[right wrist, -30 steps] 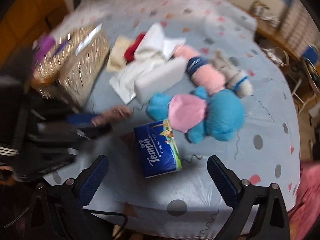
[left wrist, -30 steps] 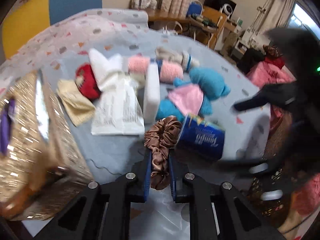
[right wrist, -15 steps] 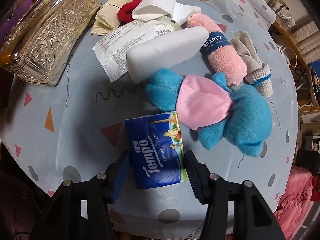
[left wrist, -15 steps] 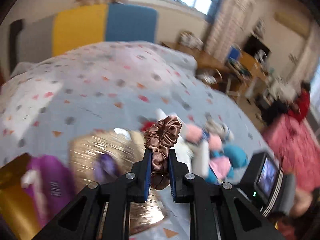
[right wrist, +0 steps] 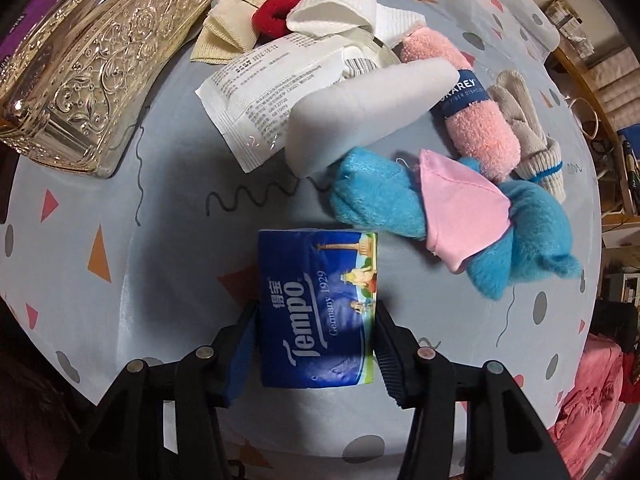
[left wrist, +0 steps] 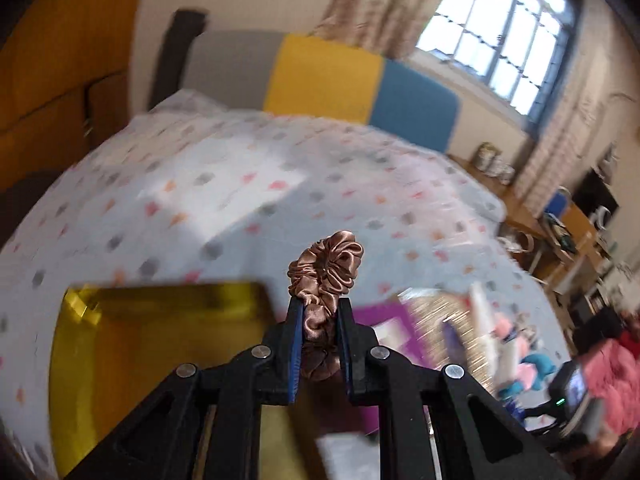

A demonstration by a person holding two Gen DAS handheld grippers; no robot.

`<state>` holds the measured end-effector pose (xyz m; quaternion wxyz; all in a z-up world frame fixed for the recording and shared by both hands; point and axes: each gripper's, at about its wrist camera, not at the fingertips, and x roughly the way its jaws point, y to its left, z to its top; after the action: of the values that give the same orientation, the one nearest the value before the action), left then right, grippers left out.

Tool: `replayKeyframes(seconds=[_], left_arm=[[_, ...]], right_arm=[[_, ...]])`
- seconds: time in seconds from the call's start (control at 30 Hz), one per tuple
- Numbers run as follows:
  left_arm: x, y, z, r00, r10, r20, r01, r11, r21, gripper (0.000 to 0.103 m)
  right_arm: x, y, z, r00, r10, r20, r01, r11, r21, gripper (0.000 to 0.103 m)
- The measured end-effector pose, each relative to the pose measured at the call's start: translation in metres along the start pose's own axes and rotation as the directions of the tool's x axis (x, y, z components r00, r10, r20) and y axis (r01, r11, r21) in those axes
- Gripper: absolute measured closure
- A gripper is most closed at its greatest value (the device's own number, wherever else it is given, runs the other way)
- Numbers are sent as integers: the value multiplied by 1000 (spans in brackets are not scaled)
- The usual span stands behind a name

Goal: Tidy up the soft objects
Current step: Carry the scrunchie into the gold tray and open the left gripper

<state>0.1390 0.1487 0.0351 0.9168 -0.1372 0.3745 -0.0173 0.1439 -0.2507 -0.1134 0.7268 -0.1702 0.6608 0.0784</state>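
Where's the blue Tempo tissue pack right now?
In the right wrist view, the Tempo tissue pack lies on the patterned cloth at bottom centre, between the right tongs, just below-left of the blue plush toy.

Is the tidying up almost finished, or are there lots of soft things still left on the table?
Not nearly finished. No item shows as put away yet. In hand: the left gripper is shut on the brown scrunchie, above a yellow box. The right gripper is clamped on the tissue pack. Still left on the table: the blue plush toy, pink towel roll, glove, white sponge, red scrunchie and cloths.
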Motion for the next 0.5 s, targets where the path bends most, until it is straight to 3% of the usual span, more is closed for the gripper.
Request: replayKeyframes(seconds=[0.17,0.33,0.43,0.5], left_arm=[[22,54,-44,993,50,-111,-60,994,-91,87],[46,67,-65,984,63,-166,-84,989,-121,82],[50,69,-71,985,64,-161,-86,988,-131,70],[49,67,-74,987,51,-155,-72,989,-130,51]], right_arm=[[-11,-1,-8,1000,-24,-7,24,1000,18,49],[-6,14,-4,999,-44,-12,45,998,42,50],[-7,25,-4,998,-65,-12,66,997,42,50],[-8,32,-4,997,-76,-12,76,996,43,50]])
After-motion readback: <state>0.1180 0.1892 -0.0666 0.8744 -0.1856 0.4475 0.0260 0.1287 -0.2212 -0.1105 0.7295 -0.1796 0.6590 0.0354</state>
